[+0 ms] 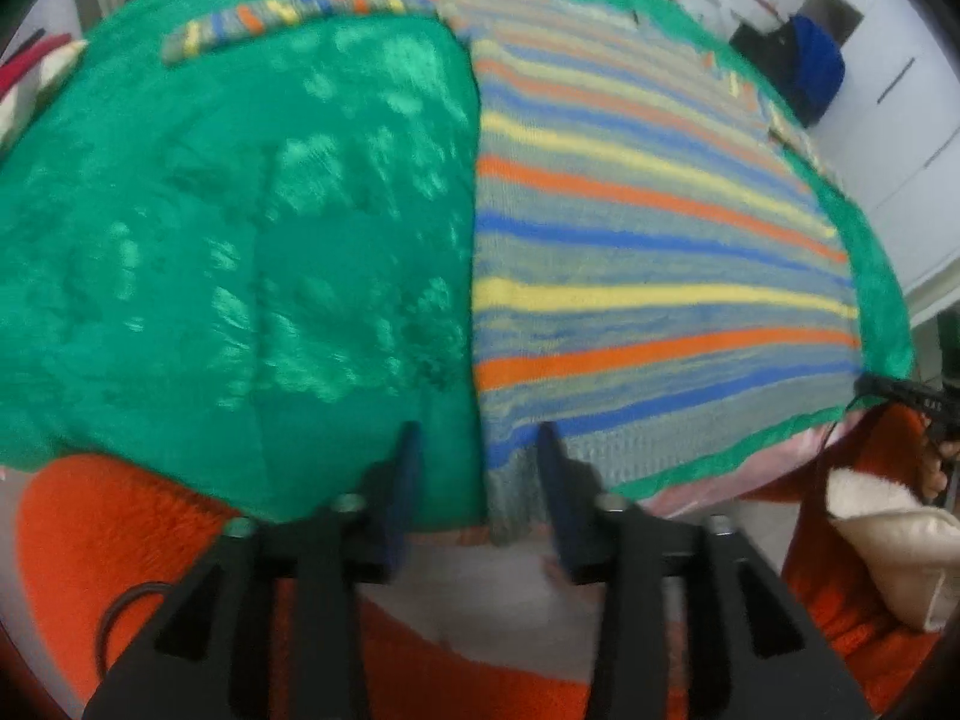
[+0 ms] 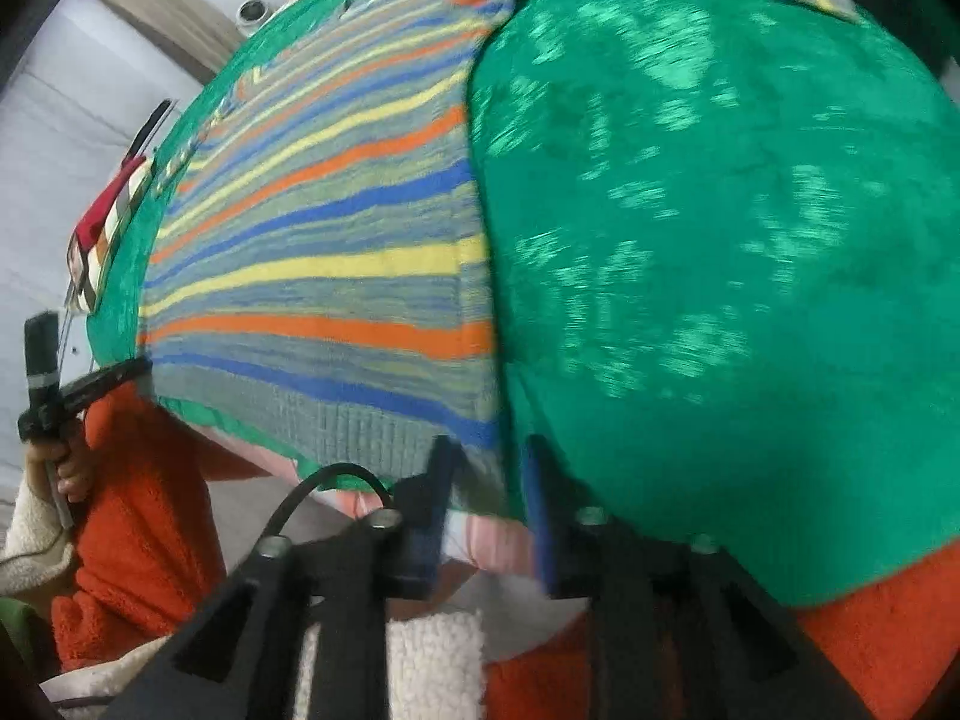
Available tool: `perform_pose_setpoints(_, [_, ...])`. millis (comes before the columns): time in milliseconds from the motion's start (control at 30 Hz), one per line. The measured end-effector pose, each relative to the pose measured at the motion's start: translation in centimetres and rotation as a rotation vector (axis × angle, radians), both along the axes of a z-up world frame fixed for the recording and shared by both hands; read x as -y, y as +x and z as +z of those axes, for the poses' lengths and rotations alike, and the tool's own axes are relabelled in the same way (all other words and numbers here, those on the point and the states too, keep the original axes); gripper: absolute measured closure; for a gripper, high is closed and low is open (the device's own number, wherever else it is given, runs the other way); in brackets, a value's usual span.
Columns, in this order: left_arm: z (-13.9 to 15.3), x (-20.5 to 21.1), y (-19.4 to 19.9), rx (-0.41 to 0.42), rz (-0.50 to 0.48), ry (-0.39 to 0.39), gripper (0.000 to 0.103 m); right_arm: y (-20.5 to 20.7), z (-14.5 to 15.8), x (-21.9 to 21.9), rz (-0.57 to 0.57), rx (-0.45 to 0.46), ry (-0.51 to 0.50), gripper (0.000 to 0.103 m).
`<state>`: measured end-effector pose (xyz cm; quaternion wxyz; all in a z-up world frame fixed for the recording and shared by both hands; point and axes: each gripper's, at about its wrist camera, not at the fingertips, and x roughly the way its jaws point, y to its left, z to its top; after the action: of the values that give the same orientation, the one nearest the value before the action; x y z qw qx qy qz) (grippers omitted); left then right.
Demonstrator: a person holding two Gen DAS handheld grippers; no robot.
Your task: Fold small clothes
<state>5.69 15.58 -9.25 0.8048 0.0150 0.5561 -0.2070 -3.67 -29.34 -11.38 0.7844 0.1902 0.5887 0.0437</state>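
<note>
A small striped knit sweater (image 1: 648,252) in grey, blue, orange and yellow lies flat on a green cloth (image 1: 252,252); it also shows in the right wrist view (image 2: 324,276). One sleeve (image 1: 300,15) stretches out at the far left. My left gripper (image 1: 477,438) is open, its jaws on either side of the sweater's bottom left corner at the ribbed hem. My right gripper (image 2: 483,450) is open, its jaws on either side of the hem's right corner (image 2: 474,420). Neither has closed on the fabric.
The green cloth (image 2: 720,240) covers a pink striped surface (image 2: 498,540). The person's orange fleece (image 1: 90,540) is close below both grippers. A dark blue object (image 1: 816,60) and white cabinets stand at the far right. A folded patterned cloth (image 2: 114,204) lies at the cloth's edge.
</note>
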Motion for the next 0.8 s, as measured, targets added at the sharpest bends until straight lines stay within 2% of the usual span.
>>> perform_pose_setpoints(133, [3.4,-2.0,0.3,0.117,0.080,-0.048,0.035,-2.1,2.4,1.7,-0.067,0.078,-0.112,0.053])
perform_pose_setpoints(267, [6.2,-2.9,2.8,0.277,0.200,-0.053,0.017,-2.6,4.2,2.8,-0.149,0.181,-0.219,0.051])
perform_pose_setpoints(367, [6.7,-2.8,5.0,0.343,0.246,-0.056,0.015,-2.0,5.1,2.8,-0.177,0.251,-0.244,0.051])
perform_pose_setpoints(500, [4.9,-2.4,8.5,0.387,0.317,0.006,0.013,-1.3,5.3,2.5,-0.218,0.313,-0.252,0.051])
perform_pose_setpoints(600, [2.3,-1.9,10.4,0.401,0.355,0.073,0.013,-1.4,5.2,2.6,-0.261,0.353,-0.279,0.051])
perform_pose_setpoints(700, [-0.7,-2.1,10.9,0.381,0.384,0.121,0.013,-1.0,4.9,2.4,-0.291,0.370,-0.266,0.051])
perform_pose_setpoints(767, [-2.4,-2.4,11.0,0.330,0.397,0.128,0.013,-0.7,4.9,2.5,-0.292,0.369,-0.260,0.051])
perform_pose_setpoints(800, [-2.4,-2.3,10.9,0.340,0.397,0.129,0.012,-0.4,5.0,2.7,-0.289,0.371,-0.254,0.051])
